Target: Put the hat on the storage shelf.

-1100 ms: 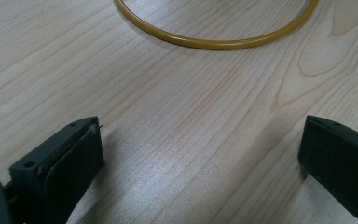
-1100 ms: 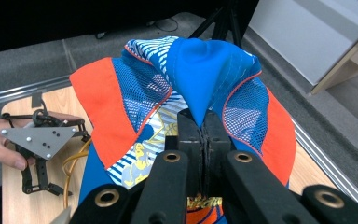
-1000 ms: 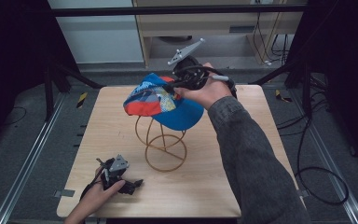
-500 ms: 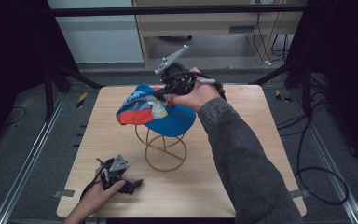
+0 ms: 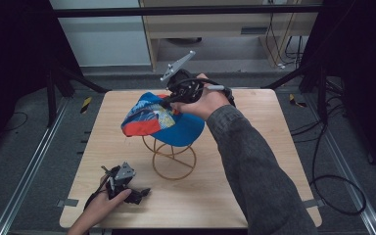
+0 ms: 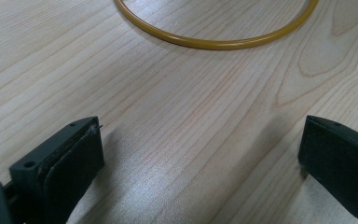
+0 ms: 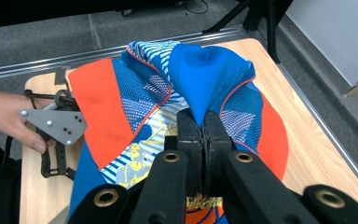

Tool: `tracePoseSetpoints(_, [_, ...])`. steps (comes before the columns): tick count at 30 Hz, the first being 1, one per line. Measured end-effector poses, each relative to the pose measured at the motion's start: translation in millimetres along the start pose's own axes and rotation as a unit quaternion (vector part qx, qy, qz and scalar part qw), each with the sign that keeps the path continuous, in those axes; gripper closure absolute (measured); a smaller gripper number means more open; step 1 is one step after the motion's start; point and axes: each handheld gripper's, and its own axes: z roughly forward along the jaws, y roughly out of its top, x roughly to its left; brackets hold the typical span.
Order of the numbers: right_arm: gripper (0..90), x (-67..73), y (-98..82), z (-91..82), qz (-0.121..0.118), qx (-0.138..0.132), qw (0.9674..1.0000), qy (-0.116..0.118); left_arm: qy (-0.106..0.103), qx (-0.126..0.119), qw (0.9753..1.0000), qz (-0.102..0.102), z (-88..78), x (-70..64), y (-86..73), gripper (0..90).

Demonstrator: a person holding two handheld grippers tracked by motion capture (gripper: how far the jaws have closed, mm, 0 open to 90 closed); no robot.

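Observation:
A blue and orange patterned cap [image 5: 159, 122] hangs over a yellow wire stand [image 5: 172, 157] in the middle of the table. My right gripper [image 5: 169, 102] is shut on the cap's blue cloth at its far side; in the right gripper view the jaws pinch a fold of the cap [image 7: 200, 84] tightly, my right gripper [image 7: 204, 122] pointing down over it. My left gripper [image 5: 139, 192] rests on the wood near the front left corner, held by a hand. In the left gripper view its jaws stand wide apart over bare wood, with the stand's ring [image 6: 214, 43] ahead, my left gripper [image 6: 200, 149] holding nothing.
The wooden table [image 5: 274, 142] has bare room on its right half and along the front. Dark stand legs and metal rails flank it on the floor. A shelf unit [image 5: 215, 29] stands behind the far edge.
My right gripper has carried the cap leftward and slightly down over the wire stand. The left gripper has stayed put.

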Motion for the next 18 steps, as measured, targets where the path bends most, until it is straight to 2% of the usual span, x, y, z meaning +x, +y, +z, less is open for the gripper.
tracePoseSetpoints(11, [88.5, 9.0, 4.7, 0.3, -0.017, 0.000, 0.9998, 0.010, 0.001, 0.000, 1.0000, -0.001, 0.1, -0.2, 0.0, 0.0])
tracePoseSetpoints(18, [87.8, 14.3, 4.2, 5.8, -0.029, 0.014, 0.9994, 0.013, 0.001, 0.000, 1.0000, -0.001, 0.0, -0.2, 0.0, 0.0])
